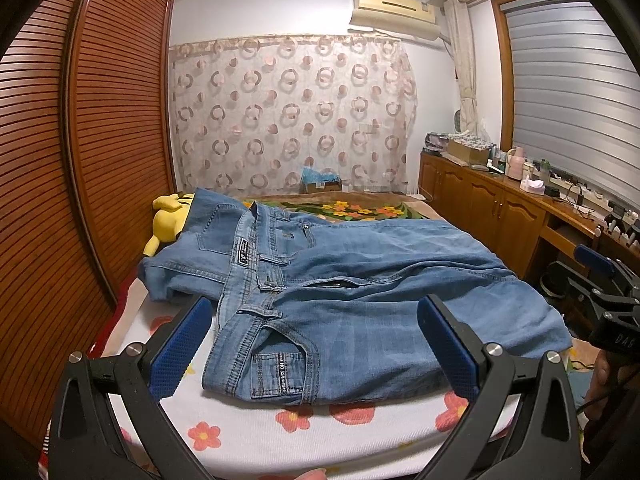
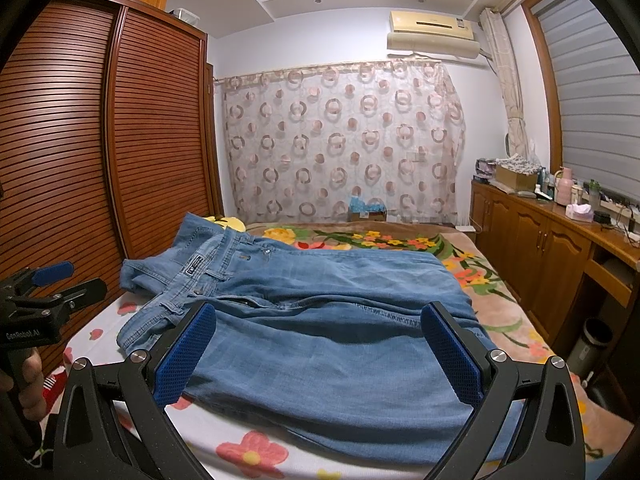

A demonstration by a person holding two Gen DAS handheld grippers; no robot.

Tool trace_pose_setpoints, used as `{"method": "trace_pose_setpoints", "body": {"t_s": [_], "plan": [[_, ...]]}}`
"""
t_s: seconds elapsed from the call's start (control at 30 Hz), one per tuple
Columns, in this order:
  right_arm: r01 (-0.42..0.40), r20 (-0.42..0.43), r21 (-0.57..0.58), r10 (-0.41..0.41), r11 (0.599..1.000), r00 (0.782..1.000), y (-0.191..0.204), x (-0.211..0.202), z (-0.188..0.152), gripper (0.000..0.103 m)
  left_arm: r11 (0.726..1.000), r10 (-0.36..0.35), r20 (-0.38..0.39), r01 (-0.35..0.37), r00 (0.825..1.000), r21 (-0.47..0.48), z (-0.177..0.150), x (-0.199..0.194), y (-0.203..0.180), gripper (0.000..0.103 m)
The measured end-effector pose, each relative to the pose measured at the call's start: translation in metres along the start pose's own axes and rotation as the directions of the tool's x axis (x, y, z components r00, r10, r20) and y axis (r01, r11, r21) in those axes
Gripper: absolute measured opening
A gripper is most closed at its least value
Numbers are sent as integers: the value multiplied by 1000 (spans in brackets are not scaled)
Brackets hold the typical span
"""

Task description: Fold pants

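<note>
The jeans [image 1: 360, 300] lie spread across the bed [image 1: 248, 436], waistband toward the wardrobe [image 1: 80, 160]. Left gripper [image 1: 316, 344] hovers wide open over the waistband, gripping nothing; right gripper [image 2: 320, 352] hangs equally wide over the legs, empty too.

yellow plush toy [image 1: 168, 220] mid-left | slatted wardrobe [image 1: 100, 140] left | circle curtain [image 1: 292, 116] center | air conditioner [image 1: 394, 8] top right

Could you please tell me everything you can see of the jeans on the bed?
The jeans are light-blue washed denim, lying flat on the floral bed sheet, apparently folded, waistband to the left. Belt loops, a label patch, a button and a stitched front pocket show. The far waist end touches a yellow plush toy. Neither gripper touches them.
</note>
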State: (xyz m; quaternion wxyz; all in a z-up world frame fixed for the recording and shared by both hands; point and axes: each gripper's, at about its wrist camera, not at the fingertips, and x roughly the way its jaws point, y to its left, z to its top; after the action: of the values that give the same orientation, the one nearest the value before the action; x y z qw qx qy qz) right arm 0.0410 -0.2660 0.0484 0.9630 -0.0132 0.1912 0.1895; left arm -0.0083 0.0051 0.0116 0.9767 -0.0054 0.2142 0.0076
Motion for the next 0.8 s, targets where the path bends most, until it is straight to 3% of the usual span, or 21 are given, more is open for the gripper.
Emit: {"method": "trace_pose_setpoints", "body": {"t_s": [0.8], "plan": [[1,3,0,-1,1000,1000,0,1,1,102,1000,-1,5,1,1000,1,-1,-1,0,103]]}}
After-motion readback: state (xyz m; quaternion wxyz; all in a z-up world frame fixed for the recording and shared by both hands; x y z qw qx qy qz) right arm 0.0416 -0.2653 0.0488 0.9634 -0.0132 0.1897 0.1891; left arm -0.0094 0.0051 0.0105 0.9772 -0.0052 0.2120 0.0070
